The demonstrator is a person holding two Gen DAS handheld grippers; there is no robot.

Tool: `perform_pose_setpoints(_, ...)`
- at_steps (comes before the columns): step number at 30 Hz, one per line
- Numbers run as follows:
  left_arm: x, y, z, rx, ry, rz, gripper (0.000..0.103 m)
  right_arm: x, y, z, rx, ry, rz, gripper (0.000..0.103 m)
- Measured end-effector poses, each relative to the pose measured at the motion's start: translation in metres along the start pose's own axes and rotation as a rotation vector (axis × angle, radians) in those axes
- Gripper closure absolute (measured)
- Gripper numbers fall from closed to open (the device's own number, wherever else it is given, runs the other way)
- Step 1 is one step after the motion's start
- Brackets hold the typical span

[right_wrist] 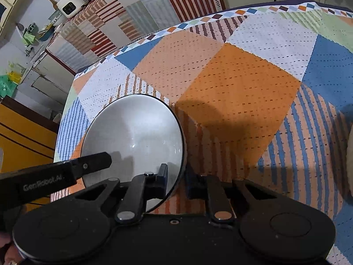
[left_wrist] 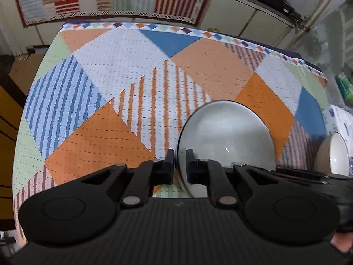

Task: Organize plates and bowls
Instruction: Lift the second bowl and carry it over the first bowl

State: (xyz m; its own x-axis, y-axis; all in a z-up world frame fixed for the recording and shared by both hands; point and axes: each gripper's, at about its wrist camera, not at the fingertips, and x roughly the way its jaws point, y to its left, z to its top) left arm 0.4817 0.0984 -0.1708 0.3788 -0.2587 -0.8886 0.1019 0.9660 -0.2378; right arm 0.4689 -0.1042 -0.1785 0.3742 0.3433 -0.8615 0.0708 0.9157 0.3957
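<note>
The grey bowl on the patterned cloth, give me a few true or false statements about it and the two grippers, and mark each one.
1. Both grippers are clamped on the rim of the same grey bowl. True: the left gripper holds one edge, the right gripper the opposite edge.
2. The bowl holds food. False: its inside is bare and glossy.
3. The bowl has a dark line around its rim. True.
4. The tablecloth is plain white. False: it is patterned in orange, blue, white and green patches, some striped.
5. No other dish is in sight. False: a white dish shows at the right edge of the left wrist view.
</note>
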Motion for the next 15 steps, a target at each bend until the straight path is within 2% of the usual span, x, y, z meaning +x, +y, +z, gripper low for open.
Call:
perform_pose_setpoints(4, 0.006, 0.001, -0.005, -0.010, -0.007, 0.010, 0.093, 0.000, 0.002, 0.001, -0.018, -0.013, 0.009, 0.087)
perform_pose_setpoints(6, 0.000, 0.000, -0.005, -0.001, -0.004, 0.018, 0.094, 0.001, 0.001, 0.003, 0.001, 0.008, 0.016, 0.087)
perform_pose_setpoints(10, -0.028, 0.002, -0.002, -0.011, 0.008, -0.002, 0.096, -0.011, 0.008, 0.002, -0.016, 0.020, 0.030, 0.088)
perform_pose_setpoints(15, -0.075, 0.007, -0.006, -0.016, 0.016, -0.023, 0.096, -0.046, 0.026, -0.003, -0.035, 0.044, 0.071, 0.086)
